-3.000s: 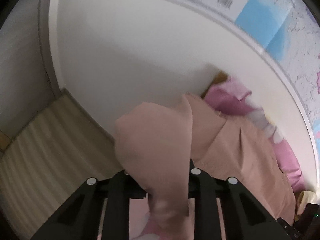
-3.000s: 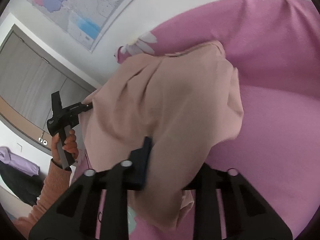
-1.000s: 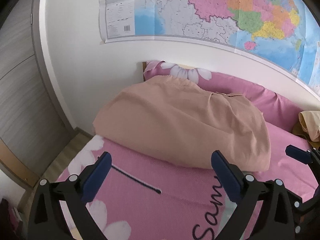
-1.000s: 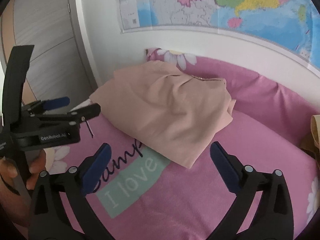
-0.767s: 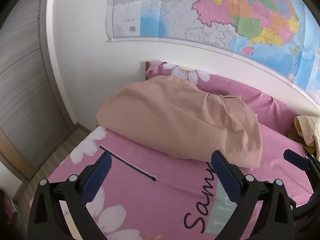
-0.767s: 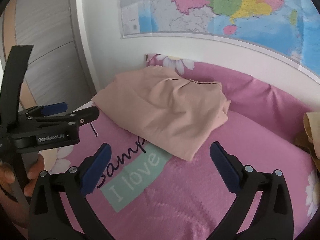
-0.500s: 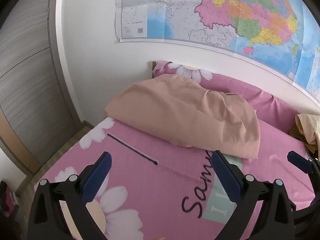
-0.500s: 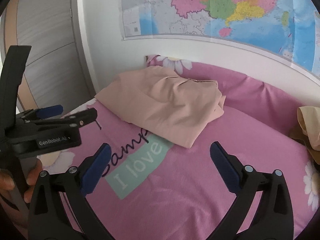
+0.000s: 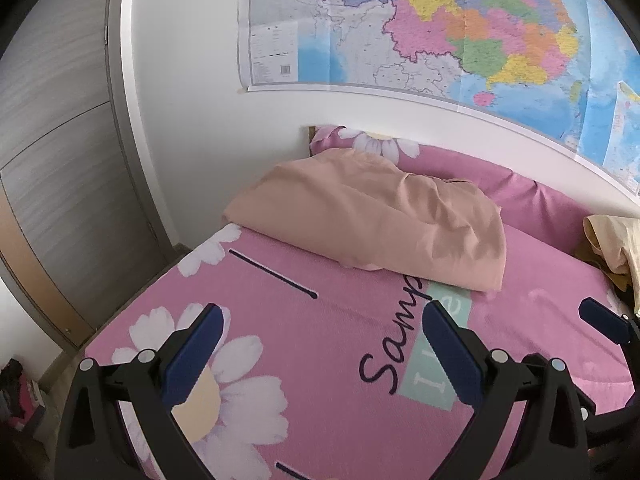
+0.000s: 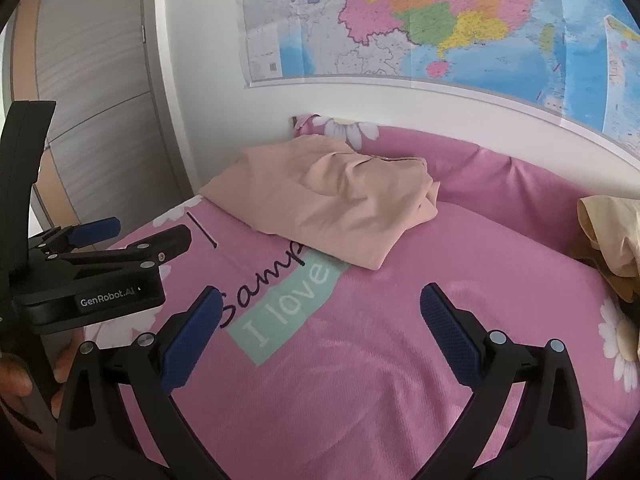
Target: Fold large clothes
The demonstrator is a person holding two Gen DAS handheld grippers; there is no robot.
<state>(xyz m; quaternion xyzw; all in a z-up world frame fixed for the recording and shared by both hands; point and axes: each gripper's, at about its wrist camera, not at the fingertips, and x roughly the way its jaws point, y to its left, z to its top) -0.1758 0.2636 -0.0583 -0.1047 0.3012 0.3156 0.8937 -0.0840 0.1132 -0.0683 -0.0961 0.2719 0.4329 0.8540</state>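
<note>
From the left wrist, the left tongs gape wide and empty above the pink flowered bed cover, with the folded peach cotton garment lying well ahead near the pillow. From the right wrist, the right tongs likewise stand fully apart holding nothing; that fold looks finished, so the next move probably calls for reaching right to the crumpled cream-yellow garment.

We see a plain peach garment on a pink daisy-print bedspread, under a multicoloured wall map.
</note>
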